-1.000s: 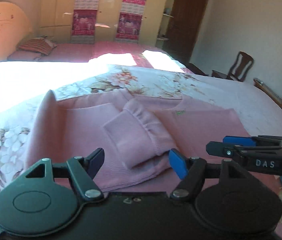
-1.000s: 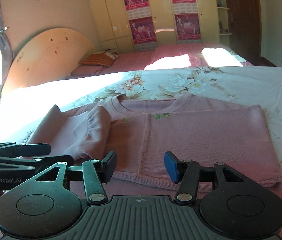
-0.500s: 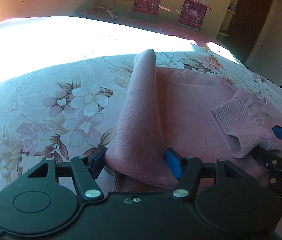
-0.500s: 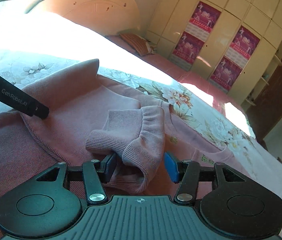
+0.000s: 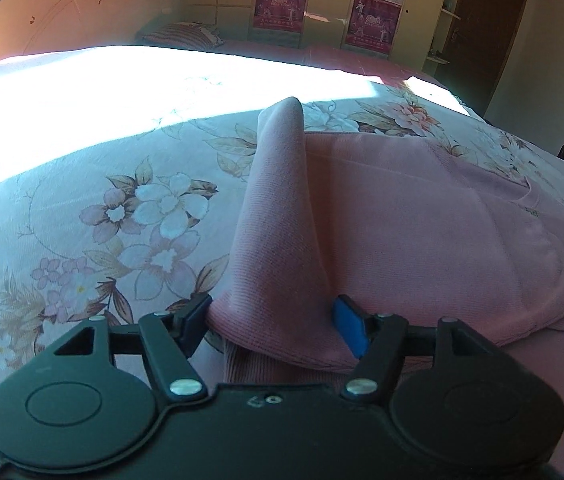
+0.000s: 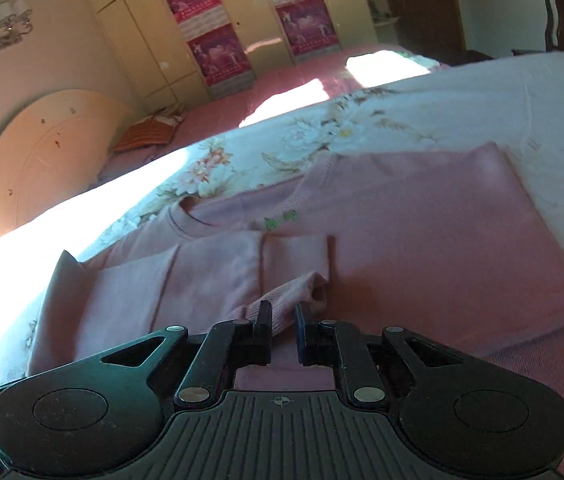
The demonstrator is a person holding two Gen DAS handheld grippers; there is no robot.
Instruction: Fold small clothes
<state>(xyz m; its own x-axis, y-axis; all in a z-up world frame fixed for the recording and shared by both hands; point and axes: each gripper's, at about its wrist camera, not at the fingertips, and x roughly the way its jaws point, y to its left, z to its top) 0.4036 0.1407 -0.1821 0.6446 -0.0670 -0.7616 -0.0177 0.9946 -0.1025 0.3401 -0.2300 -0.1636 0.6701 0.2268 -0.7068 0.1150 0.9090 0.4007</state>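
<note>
A: Where is the pink sweater (image 6: pixel 422 240)?

B: Spread flat on the floral bedsheet (image 5: pixel 102 216), neckline toward the headboard (image 6: pixel 46 152). One side is folded over the body, and its outer edge stands up in a ridge (image 5: pixel 282 208).

A: What is the left gripper (image 5: pixel 272 322) doing?

B: Its jaws are spread wide on either side of the near end of that ridge. The fabric fills the gap and touches the dark left finger; the blue pad (image 5: pixel 348 330) sits against the cloth on the other side. It is not pinching.

A: And the right gripper (image 6: pixel 284 326)?

B: Its fingers are drawn close together, with a narrow slot between them, and the sweater's ribbed cuff (image 6: pixel 288 294) lies in it. Whether the pads actually press the cuff, I cannot tell.

A: Anything beyond the sweater?

B: A striped pillow (image 6: pixel 148 134) by the headboard, and wardrobe doors with posters (image 6: pixel 206 24) behind it.
</note>
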